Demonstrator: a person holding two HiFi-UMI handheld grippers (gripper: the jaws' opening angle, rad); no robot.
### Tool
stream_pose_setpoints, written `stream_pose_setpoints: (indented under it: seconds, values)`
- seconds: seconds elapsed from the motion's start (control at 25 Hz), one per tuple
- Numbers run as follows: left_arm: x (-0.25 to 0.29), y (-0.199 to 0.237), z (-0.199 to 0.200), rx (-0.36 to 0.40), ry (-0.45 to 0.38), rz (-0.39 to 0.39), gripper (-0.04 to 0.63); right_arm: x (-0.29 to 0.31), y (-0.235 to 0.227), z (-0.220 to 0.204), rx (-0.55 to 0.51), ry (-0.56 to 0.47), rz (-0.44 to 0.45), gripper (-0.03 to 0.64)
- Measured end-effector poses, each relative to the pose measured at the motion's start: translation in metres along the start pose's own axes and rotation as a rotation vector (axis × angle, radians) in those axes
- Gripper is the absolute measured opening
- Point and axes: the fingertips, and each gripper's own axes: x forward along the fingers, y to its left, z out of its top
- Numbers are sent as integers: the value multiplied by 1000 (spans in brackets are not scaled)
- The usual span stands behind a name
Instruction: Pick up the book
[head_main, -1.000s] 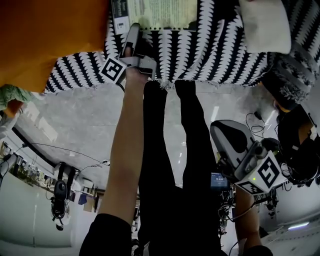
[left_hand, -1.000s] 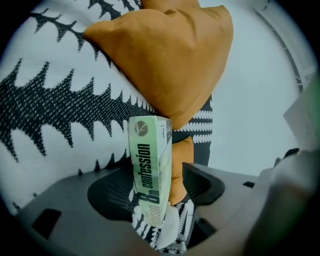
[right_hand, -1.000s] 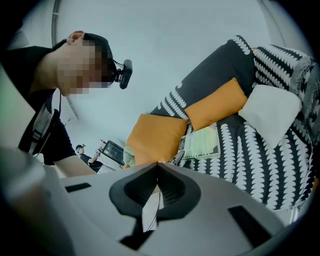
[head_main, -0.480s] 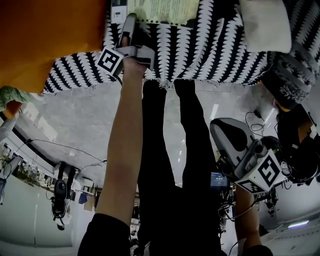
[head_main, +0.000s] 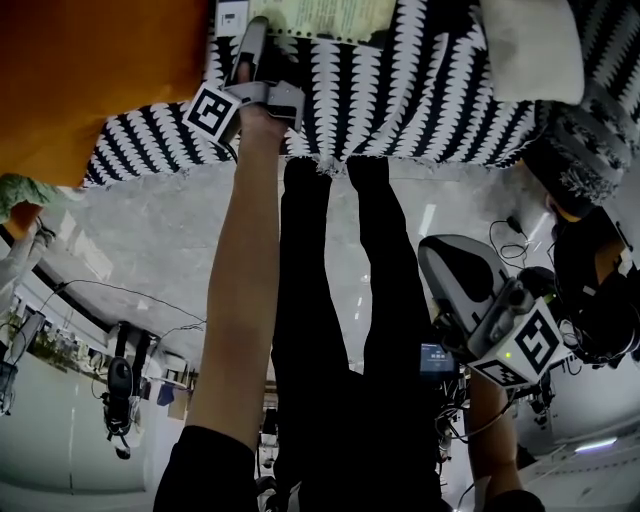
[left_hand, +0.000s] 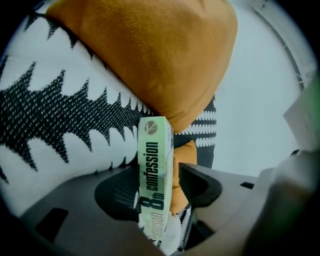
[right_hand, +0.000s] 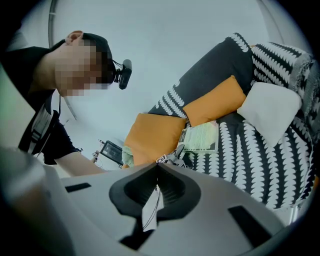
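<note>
Left gripper view: book (left_hand: 155, 150) on sofa (left_hand: 55, 130), its spine between left gripper (left_hand: 160, 187) jaws, which have just been closing but aren't clamped. We fear a shallow bite slips. Right gripper (right_hand: 156, 172) jaws together.

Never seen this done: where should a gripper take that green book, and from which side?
The spine edge, from the side it faces: the book lies flat, thin enough to straddle. The left gripper, jaws just closing, has it between them.

Black-and-white patterned sofa (head_main: 430, 100), orange cushion (head_main: 90, 70) (beside the book), white cushion (head_main: 530, 50), pale-green book (head_main: 320, 15)
</note>
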Motion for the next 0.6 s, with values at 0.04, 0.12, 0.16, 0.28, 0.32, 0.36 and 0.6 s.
stream_pose_setpoints:
  seconds: [0.04, 0.12, 0.16, 0.28, 0.32, 0.36, 0.6]
  values:
    - [2, -2, 2, 3, 0, 1, 256, 0, 1, 2, 0, 0, 0, 17]
    - [6, -5, 4, 6, 1, 5, 252, 1, 2, 5, -1, 0, 0, 17]
    - [7, -4, 5, 7, 2, 8, 247, 2, 1, 5, 0, -1, 0, 17]
    - [5, 1, 4, 24, 17, 24, 215, 2, 2, 0, 3, 1, -3, 17]
    - [3, 2, 4, 32, 20, 29, 199, 1, 3, -1, 3, 2, -4, 17]
    - [3, -1, 4, 38, 19, 32, 187, 1, 6, 0, 3, 2, -5, 17]
    - [-1, -3, 4, 32, 11, 36, 183, 2, 10, -2, 7, -3, -6, 17]
